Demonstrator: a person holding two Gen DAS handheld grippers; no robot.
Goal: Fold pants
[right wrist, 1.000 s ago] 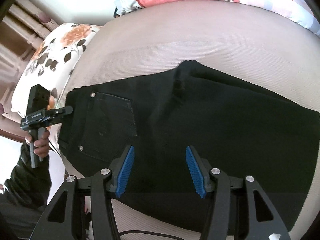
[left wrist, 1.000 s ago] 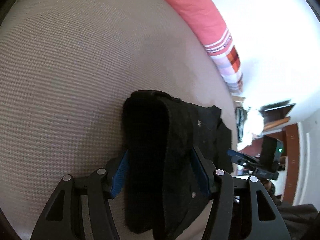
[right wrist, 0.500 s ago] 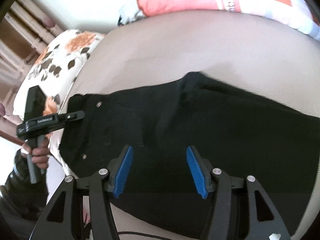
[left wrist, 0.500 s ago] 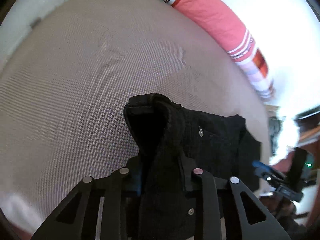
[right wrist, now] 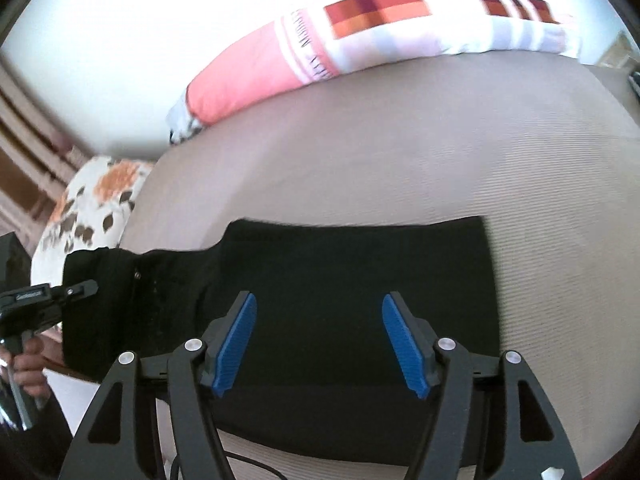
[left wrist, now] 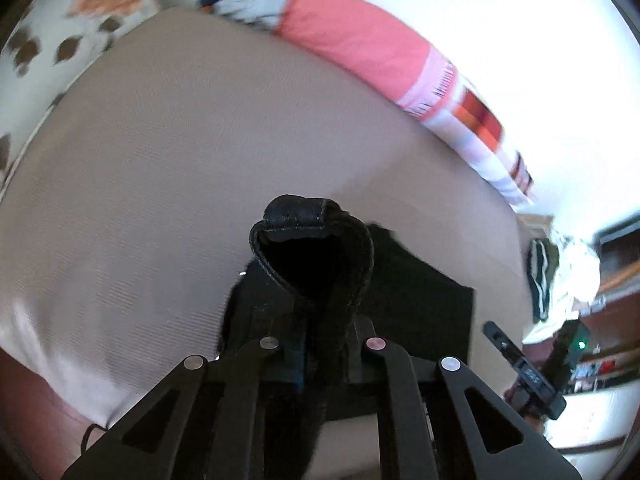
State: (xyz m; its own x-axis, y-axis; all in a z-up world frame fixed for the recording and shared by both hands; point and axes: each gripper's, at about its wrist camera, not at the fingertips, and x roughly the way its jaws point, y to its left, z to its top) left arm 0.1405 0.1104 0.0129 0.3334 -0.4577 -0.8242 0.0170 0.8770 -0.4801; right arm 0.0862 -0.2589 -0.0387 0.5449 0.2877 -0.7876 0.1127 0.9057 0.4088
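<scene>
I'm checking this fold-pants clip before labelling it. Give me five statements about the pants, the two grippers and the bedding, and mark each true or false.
1. The left gripper is clamped on a bunched part of the black pants. True; its jaws are closing on the fabric.
2. The right gripper grips the pants. False: its blue pads stand apart above the fabric, jaws opening, nothing pinched.
3. The pants lie on a beige bed cover. True.
4. The pants are light blue. False: they are black.
5. A pink and striped pillow lies on top of the pants. False: it lies at the bed's far edge, apart from them.
</scene>
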